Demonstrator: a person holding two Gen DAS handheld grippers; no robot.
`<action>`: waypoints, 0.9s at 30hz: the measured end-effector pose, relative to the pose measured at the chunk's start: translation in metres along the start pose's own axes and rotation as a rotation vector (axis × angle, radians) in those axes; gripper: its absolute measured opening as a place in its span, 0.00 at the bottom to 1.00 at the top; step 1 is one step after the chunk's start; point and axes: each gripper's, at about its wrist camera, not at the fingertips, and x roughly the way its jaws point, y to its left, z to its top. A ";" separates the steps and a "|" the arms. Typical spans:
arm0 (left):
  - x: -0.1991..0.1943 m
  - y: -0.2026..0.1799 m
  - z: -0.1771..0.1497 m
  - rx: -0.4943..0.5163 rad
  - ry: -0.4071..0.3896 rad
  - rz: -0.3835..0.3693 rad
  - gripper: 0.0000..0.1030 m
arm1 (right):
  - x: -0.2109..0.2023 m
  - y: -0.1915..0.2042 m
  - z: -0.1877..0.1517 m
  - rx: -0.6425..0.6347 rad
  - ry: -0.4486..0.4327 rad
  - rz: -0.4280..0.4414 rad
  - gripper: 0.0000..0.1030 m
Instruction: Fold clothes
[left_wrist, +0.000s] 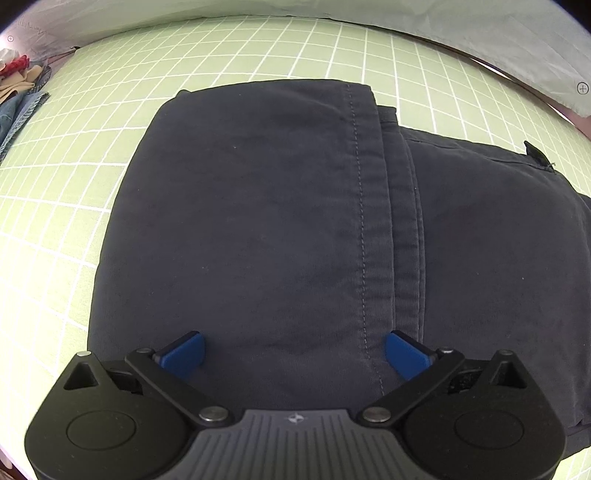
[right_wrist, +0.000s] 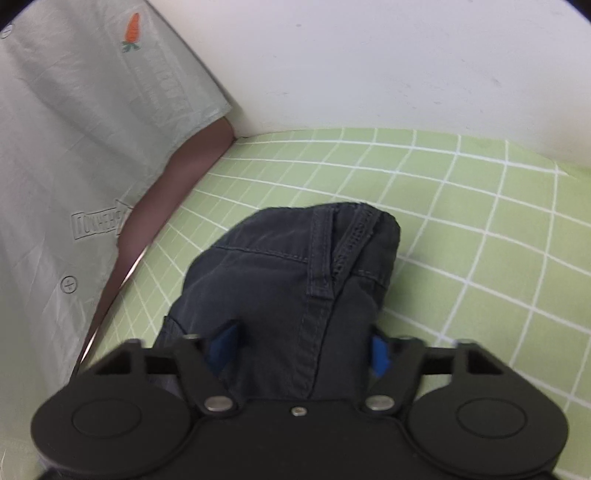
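A pair of dark navy trousers (left_wrist: 258, 203) lies folded flat on the green checked sheet (left_wrist: 92, 129), a stitched seam running down its right half. My left gripper (left_wrist: 295, 343) hangs just over the near part of the cloth, jaws wide open, nothing between the blue pads (left_wrist: 184, 354). In the right wrist view a bunched end of the trousers (right_wrist: 288, 258) fills the gap between the jaws of my right gripper (right_wrist: 303, 339). Its blue pads (right_wrist: 378, 354) sit against the fabric on both sides and are partly hidden by it.
A small heap of other clothes (left_wrist: 18, 85), denim and red among them, lies at the sheet's far left edge. A pale cover with a carrot print (right_wrist: 74, 129) hangs over a brown board (right_wrist: 177, 177) on the left. A white wall (right_wrist: 369, 55) stands behind the sheet (right_wrist: 461, 221).
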 end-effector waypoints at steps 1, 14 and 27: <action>-0.001 0.001 -0.001 -0.007 -0.003 -0.003 1.00 | -0.004 0.001 0.001 -0.007 -0.006 0.012 0.41; -0.065 0.037 -0.005 -0.039 -0.178 -0.112 1.00 | -0.108 0.090 -0.018 -0.364 -0.181 0.227 0.23; -0.086 0.111 -0.042 -0.024 -0.151 -0.096 1.00 | -0.150 0.196 -0.173 -0.703 -0.043 0.384 0.23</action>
